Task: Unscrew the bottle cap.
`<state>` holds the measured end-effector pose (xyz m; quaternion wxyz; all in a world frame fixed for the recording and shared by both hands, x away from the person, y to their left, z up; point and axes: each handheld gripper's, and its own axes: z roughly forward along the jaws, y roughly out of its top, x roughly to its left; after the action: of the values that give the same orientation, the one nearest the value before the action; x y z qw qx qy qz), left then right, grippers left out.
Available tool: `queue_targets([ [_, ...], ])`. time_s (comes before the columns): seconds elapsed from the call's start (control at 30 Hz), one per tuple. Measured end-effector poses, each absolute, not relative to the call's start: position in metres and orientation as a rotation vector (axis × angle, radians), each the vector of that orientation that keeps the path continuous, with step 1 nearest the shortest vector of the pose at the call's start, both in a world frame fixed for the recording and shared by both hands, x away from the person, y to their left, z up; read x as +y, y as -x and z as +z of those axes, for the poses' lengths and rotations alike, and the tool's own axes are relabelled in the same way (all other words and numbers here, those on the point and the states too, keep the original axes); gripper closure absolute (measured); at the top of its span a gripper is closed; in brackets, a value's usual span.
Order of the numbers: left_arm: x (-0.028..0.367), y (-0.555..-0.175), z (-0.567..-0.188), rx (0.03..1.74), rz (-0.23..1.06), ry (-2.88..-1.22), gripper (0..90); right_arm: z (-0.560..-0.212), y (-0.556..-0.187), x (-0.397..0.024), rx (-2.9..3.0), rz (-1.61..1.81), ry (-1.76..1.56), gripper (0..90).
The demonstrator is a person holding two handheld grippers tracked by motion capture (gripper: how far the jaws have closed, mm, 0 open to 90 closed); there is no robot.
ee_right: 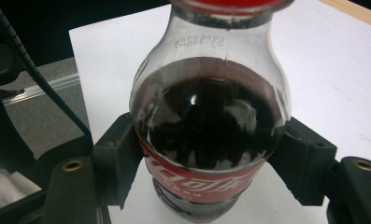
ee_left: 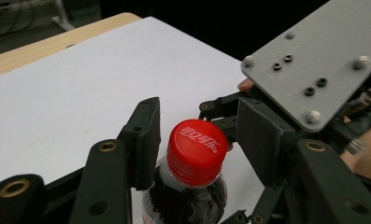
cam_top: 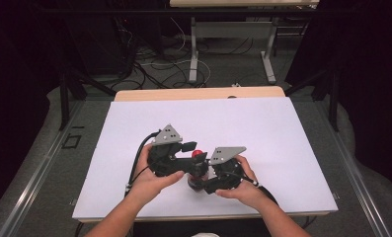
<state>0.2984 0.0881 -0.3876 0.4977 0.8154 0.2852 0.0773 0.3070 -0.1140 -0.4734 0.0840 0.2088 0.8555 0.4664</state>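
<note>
While standing upright on the white bench, a little toward its near edge in the high view, met by a tool from each side. At the left there: the left hand around the left tool, reaching rightward to the top of the cola bottle. In the left gripper view, spread jaws on both sides of the red cap: one pad close against the cap and the neck, the other pad a small way off, with a narrow gap between, so not pressed on it. Below the cap, clear neck and dark drink. Further right in the same view, the grey plate of the other tool. At the right in the high view: the right hand around the right tool, nearer to the person. In the right gripper view, pinching the bottle at its body, one pad pressed on each side at the red label, with dark drink up to the shoulder.
</note>
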Motion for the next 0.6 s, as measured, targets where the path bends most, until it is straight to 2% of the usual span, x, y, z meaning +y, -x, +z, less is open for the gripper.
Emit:
queue_targets([
  [0.33, 0.095, -0.307, -0.392, 0.592, 0.133, -1.998, 52.7, -0.472, -0.305, -0.112, 2.552, 1.408, -0.6, 30.3],
  [0.47, 0.093, -0.311, -0.396, 0.585, 0.08, -1.99, 56.9, -0.472, -0.304, -0.111, 2.558, 1.402, -0.587, 30.2],
  [0.6, 0.089, -0.309, -0.397, 0.612, 0.099, -1.983, 61.1, -0.473, -0.304, -0.111, 2.562, 1.397, -0.585, 30.3],
])
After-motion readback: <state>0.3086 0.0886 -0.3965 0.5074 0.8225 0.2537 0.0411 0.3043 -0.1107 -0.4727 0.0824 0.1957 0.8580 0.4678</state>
